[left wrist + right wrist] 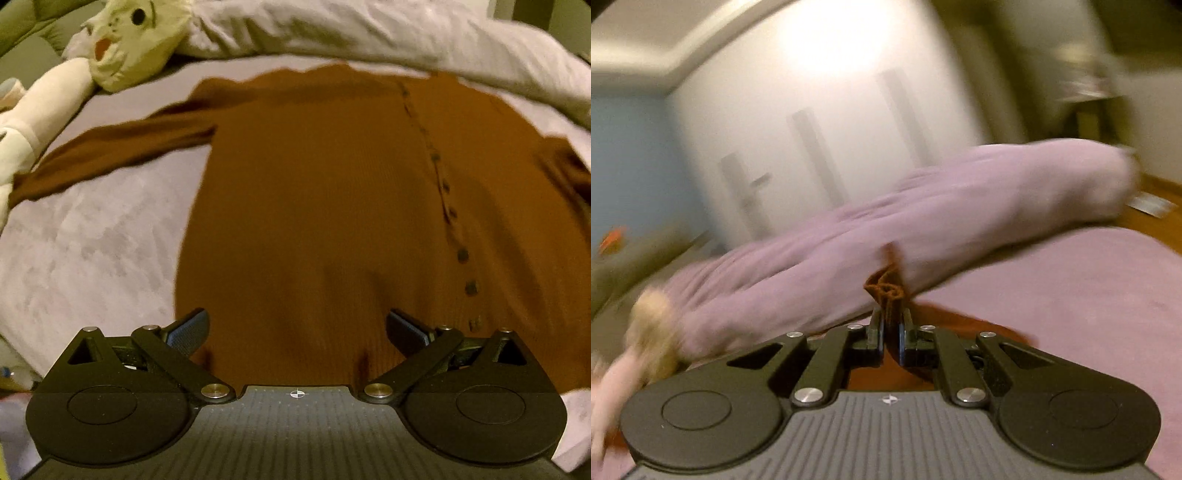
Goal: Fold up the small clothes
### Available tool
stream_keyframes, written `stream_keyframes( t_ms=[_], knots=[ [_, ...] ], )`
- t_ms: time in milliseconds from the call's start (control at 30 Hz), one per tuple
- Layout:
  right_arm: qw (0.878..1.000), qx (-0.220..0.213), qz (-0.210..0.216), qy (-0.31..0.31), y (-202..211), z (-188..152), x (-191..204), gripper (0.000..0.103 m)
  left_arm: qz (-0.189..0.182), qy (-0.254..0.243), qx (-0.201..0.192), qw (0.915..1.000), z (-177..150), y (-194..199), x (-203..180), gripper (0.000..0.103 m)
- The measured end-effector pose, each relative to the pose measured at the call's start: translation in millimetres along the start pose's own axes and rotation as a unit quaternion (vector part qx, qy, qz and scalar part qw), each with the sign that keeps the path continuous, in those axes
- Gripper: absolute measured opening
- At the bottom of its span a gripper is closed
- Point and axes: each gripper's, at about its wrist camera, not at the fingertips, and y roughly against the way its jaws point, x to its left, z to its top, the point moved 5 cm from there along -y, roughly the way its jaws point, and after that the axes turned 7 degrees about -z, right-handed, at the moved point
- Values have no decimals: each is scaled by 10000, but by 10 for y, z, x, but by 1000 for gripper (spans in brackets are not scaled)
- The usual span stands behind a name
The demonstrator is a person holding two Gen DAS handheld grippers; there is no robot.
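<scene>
Right gripper clenched on cardigan cloth, lifting for first fold; left gripper released, should pin the body.

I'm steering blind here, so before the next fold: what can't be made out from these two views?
- Left wrist view: the brown cardigan loses its right sleeve to the picture's edge and its hem behind the open left claw.
- Right wrist view: motion blur; which part of the garment the shut right claw pinches cannot be told.
- Neither view shows the other claw.
</scene>
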Motion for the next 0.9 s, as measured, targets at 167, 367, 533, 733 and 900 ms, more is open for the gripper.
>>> stream_keyframes(
  t_ms=[167, 367, 533, 733, 900],
  knots=[
    [9937, 723, 636, 573, -192, -588, 819, 32, -510, 331, -212, 9979, 242, 10, -21, 103],
    [9914, 1278, 138, -257, -56, -1168, 475, 32, -1457, 197, -426, 9882, 688, -190, -655, 103],
    [9835, 1575, -228, -857, 163, -1582, 32, 32, -2665, 64, 156, 9637, 921, -623, -1514, 103],
    [9731, 1722, -200, -1516, 406, -1844, -287, 32, -3156, 675, 805, 9431, 932, -1064, -1930, 73],
    [9708, 1714, 13, -1677, 457, -1837, -344, 32, -3239, 985, 908, 9366, 908, -1201, -1952, 63]
  ],
)
